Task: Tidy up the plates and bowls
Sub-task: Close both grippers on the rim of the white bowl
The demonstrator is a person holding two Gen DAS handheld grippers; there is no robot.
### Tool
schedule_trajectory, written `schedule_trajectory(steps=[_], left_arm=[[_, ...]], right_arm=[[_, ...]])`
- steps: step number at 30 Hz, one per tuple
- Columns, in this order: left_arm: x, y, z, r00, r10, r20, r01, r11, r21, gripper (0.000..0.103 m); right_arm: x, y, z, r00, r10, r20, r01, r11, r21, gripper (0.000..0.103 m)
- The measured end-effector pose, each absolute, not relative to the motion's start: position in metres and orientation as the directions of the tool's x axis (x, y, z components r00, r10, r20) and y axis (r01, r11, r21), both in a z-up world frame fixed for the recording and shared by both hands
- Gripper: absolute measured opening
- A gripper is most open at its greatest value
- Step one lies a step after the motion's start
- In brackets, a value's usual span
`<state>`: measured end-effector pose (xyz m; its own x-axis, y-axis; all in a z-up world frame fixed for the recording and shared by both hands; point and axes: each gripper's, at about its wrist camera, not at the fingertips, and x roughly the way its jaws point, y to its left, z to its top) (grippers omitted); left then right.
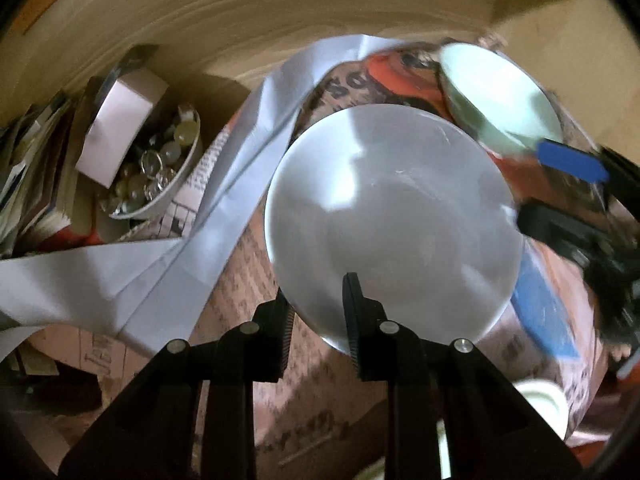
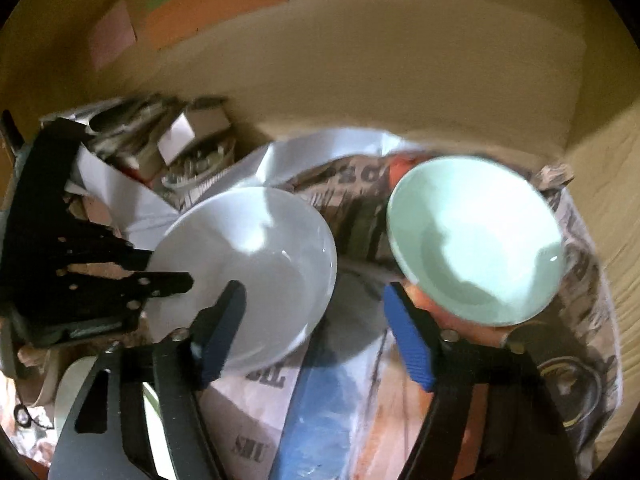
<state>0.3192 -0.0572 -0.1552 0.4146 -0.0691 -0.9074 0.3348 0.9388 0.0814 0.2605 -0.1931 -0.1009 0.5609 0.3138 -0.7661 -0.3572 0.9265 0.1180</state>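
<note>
Bowls sat apart, unstacked, on newspaper [image 2: 360, 208]: left gripper [image 1: 318, 312] clamped the white bowl [image 1: 394, 220] rim; right gripper [image 2: 316, 328] gaped empty beside the green bowl [image 2: 476, 240]. Stacking remained.

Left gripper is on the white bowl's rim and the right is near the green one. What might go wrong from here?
1. The left gripper pinches only the near rim of the white bowl, so it may tip or slip when lifted.
2. The right gripper is open beside the green bowl; closing here could miss its rim.
</note>
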Motion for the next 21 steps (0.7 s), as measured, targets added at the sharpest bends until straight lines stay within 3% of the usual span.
schedule_trajectory(steps=[5, 8, 10, 12, 21], left_arm=[[0.305, -0.054, -0.157, 0.412, -0.081, -0.908, 0.366, 0.927, 0.084, 0.024], [0.303, -0.049, -0.157, 0.416, -0.092, -0.905, 0.364, 0.929, 0.073, 0.024], [0.306, -0.048, -0.157, 0.417, -0.103, -0.903, 0.359, 0.931, 0.06, 0.024], [0.301, -0.04, -0.153, 0.423, -0.111, -0.899, 0.361, 0.931, 0.055, 0.024], [0.297, -0.041, -0.145, 0.449, -0.114, -0.886, 0.353, 0.934, 0.058, 0.023]], right_arm=[[0.27, -0.184, -0.119, 0.506, 0.314, -0.803, -0.357, 0.924, 0.137, 0.058], [0.274, -0.18, -0.126, 0.476, 0.312, -0.822, -0.358, 0.923, 0.143, 0.045], [0.277, -0.179, -0.132, 0.439, 0.322, -0.839, -0.366, 0.917, 0.161, 0.024], [0.278, -0.179, -0.135, 0.417, 0.333, -0.846, -0.369, 0.912, 0.178, 0.018], [0.267, -0.176, -0.126, 0.448, 0.315, -0.837, -0.354, 0.922, 0.158, 0.016]])
